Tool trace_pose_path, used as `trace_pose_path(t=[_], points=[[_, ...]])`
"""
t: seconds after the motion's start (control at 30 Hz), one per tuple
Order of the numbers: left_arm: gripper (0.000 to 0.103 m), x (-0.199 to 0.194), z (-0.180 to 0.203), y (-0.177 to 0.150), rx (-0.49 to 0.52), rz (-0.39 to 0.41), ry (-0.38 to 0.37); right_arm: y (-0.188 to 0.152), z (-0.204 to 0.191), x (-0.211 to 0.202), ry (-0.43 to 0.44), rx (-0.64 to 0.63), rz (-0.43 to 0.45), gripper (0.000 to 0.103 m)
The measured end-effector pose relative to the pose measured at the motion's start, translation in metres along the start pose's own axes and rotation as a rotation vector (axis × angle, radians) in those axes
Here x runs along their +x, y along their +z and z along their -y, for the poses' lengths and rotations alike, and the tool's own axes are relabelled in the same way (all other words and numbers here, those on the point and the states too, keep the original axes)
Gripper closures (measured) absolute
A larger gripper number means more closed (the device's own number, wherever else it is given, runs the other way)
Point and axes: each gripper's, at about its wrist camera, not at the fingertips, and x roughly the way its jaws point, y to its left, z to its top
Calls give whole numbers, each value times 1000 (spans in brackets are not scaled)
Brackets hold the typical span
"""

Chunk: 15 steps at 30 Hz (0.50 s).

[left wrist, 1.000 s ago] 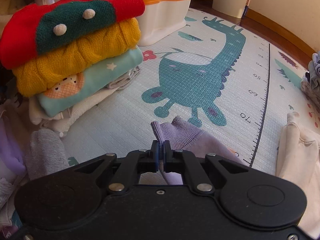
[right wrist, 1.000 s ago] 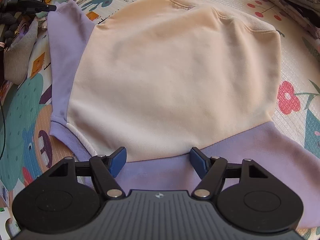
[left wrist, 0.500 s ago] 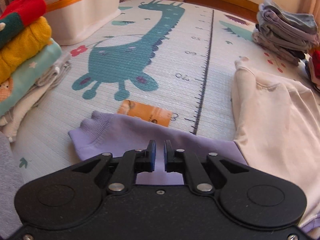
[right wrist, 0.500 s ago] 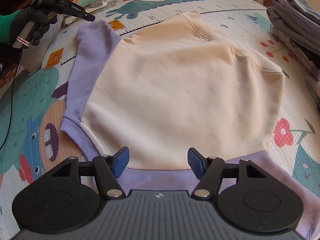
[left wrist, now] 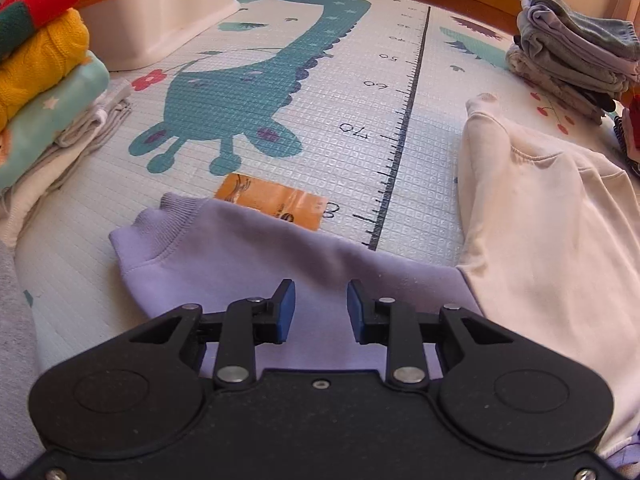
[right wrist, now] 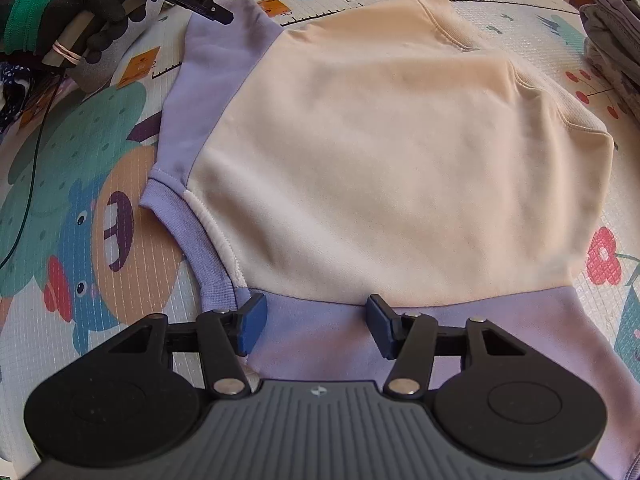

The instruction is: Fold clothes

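A children's play mat (left wrist: 320, 92) printed with a teal giraffe and a height ruler covers the floor, and the work lies flat on it. The left tongs (left wrist: 321, 312) hover over the lilac left sleeve (left wrist: 240, 256), jaws parting with nothing pinched between them; the cloth lies below the pads, released. The right tongs (right wrist: 314, 326) hang above the other lilac sleeve (right wrist: 460, 332) at the near edge of the cream sweatshirt (right wrist: 400, 160), jaws narrowing but not yet on the fabric, so they too hold nothing.

The sweatshirt is spread on the mat with both sleeves out to the sides, so the step in hand looks like taking up a sleeve to fold it across the body. To do it well, the right tongs should bite the sleeve's top layer only, lift just clear of the mat, and lay it straight over the cream panel so no crease forms.

The left wrist view alone shows the stack of knitwear (left wrist: 44, 52) in red, mustard and mint, the white bin (left wrist: 160, 20), and the grey folded pile (left wrist: 576, 64) beyond. The right wrist view alone shows the whole garment and the gloved hand (right wrist: 76, 12) carrying the left tongs; whether their tip touches the sleeve from there is hard to tell.
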Motion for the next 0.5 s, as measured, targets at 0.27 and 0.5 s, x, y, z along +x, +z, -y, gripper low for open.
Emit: trace_pose_path(t=[0.27,0.5], points=[[68,-7,-7,32,-70,89,76,-5,1,-3,18,9,-1,46],[68,6,70,55,14,107,-183,16,23,-13,-14,81,122,51]])
